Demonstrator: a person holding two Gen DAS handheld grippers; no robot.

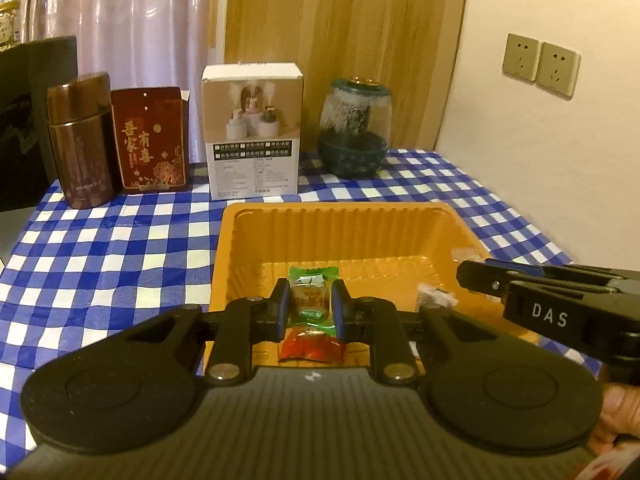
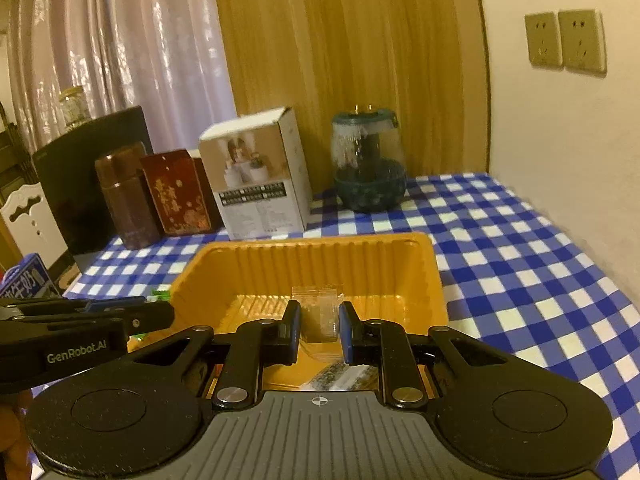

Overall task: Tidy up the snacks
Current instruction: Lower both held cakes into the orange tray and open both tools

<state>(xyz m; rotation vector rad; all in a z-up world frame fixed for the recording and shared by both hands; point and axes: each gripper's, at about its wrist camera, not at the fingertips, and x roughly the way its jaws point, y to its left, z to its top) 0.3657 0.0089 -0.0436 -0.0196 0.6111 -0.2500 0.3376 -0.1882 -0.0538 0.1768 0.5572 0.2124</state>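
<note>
A desk (image 1: 100,248) under a blue-and-white checked cloth carries a shallow orange plastic tray (image 1: 348,232) with ribbed walls, set near the front edge. Both hands hover over its near end. The left gripper (image 1: 311,304) has its jaws clamped on a green-wrapped candy (image 1: 312,294), held upright above the tray floor, with a red-wrapped snack (image 1: 312,350) lying just below it inside the tray. The right gripper (image 2: 319,326) has its jaws clamped on a small clear-wrapped candy (image 2: 320,312), also over the tray, above a dark-printed packet (image 2: 340,376) on the tray floor.

To my eye the step in hand is dropping both sweets in. It would go best by carrying each a little further over the bare middle of the floor, lowering close, then letting go one at a time so the grippers, which sit near each other, do not knock together.
</note>
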